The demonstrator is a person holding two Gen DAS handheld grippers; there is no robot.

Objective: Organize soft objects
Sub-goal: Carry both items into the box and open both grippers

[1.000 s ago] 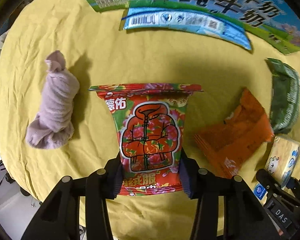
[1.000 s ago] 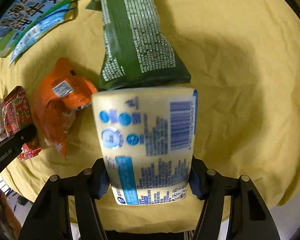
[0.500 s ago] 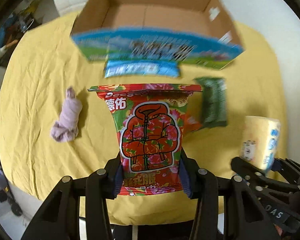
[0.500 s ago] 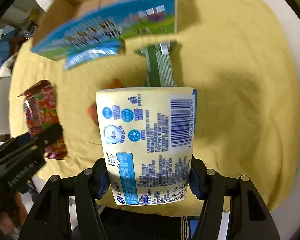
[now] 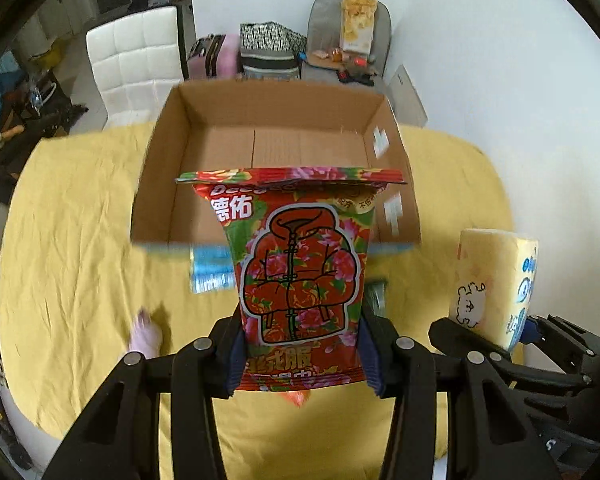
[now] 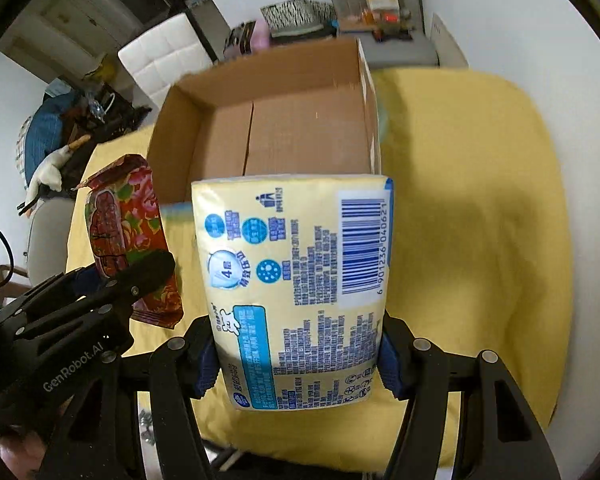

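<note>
In the left wrist view, the left gripper (image 5: 302, 354) is clamped on the lower end of a red floral packet (image 5: 296, 272), its blue pads pressing both side edges, and the packet hangs above the near wall of an open cardboard box (image 5: 284, 148). The box's brown floor shows bare behind the packet's top seam, with its four walls standing and a blue-printed flap (image 5: 210, 272) hanging off the near edge. The yellow tablecloth (image 5: 72, 240) spreads wide to the left of the box, bare except for a pink cloth roll (image 5: 146, 334) near the gripper's left finger; a narrower strip of cloth lies to the right. At the right edge the right gripper (image 5: 496, 338) carries a pale yellow tissue pack (image 5: 496, 284). A white chair (image 5: 136, 68) and a grey chair (image 5: 350, 40) loaded with clutter stand beyond the table's far edge, against a white wall. In the right wrist view, the right gripper (image 6: 296, 364) is clamped across the lower part of the tissue pack (image 6: 296, 280), barcode side up, its top edge over the box's near rim. The box (image 6: 284, 120) is open, its floor bare, its right wall tall. Broad open cloth (image 6: 472, 220) lies to the right. To the left, the left gripper (image 6: 120, 276) holds the red packet (image 6: 124, 220) just beside the box's left wall.
</note>
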